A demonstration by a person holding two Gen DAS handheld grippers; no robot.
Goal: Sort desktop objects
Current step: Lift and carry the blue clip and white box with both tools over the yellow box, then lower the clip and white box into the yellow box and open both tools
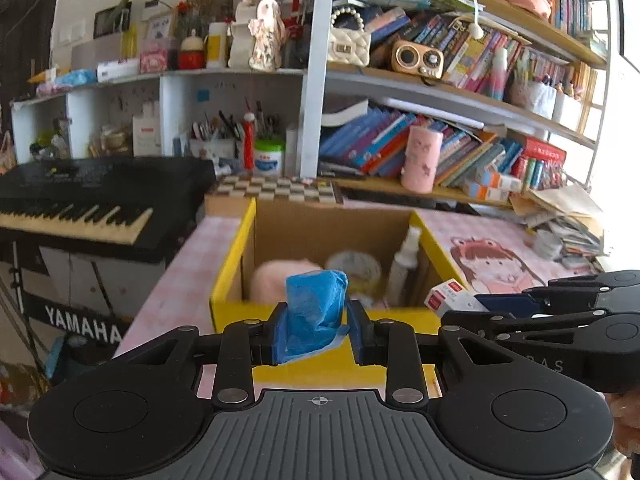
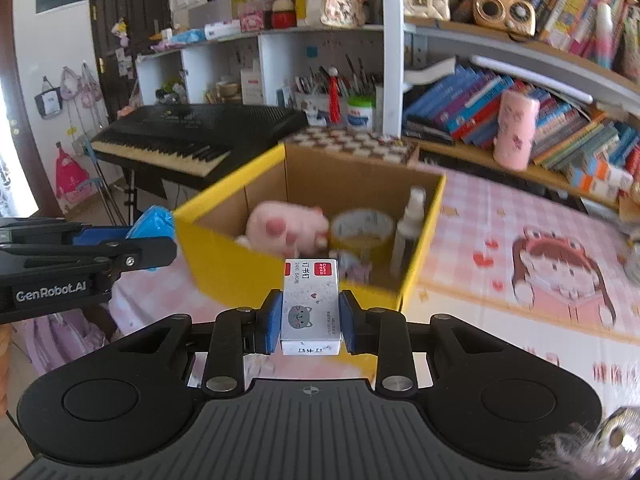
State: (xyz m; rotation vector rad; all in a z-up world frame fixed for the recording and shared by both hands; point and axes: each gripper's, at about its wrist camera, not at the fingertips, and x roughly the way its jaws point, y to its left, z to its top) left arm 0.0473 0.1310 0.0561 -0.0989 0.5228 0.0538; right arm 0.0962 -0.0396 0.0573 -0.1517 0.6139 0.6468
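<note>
A crumpled blue plastic packet [image 1: 314, 312] sits clamped between the blue-padded fingers [image 1: 276, 336] of the left gripper [image 1: 316, 330], held in the air just short of the near wall of an open cardboard box with yellow outer walls [image 1: 228, 284]. In the right wrist view a small white rectangular staple box with a grey cat print and red labels [image 2: 311, 304] is clamped between the fingers [image 2: 269, 322] of the right gripper [image 2: 310, 320], also in the air at the box's near corner. Each gripper shows in the other's view: the right one at 3 o'clock of the left wrist picture, the left one at 9 o'clock of the right wrist picture.

Inside the yellow box lie a pink plush paw-shaped toy [image 2: 286, 226], a roll of clear tape [image 2: 362, 228] to its right, and a white spray bottle [image 2: 410, 224] leaning against the right wall.

The box stands on a bench covered with a pink checked cloth bearing a cartoon girl print [image 2: 556, 268]. At 10 o'clock from the box stands a black Yamaha keyboard [image 1: 80, 200]; at 12 o'clock, a checkered board [image 1: 276, 190]; at 1 to 2 o'clock, wooden shelves crowded with books [image 1: 460, 148] and a pink cylindrical cup [image 1: 422, 160].
</note>
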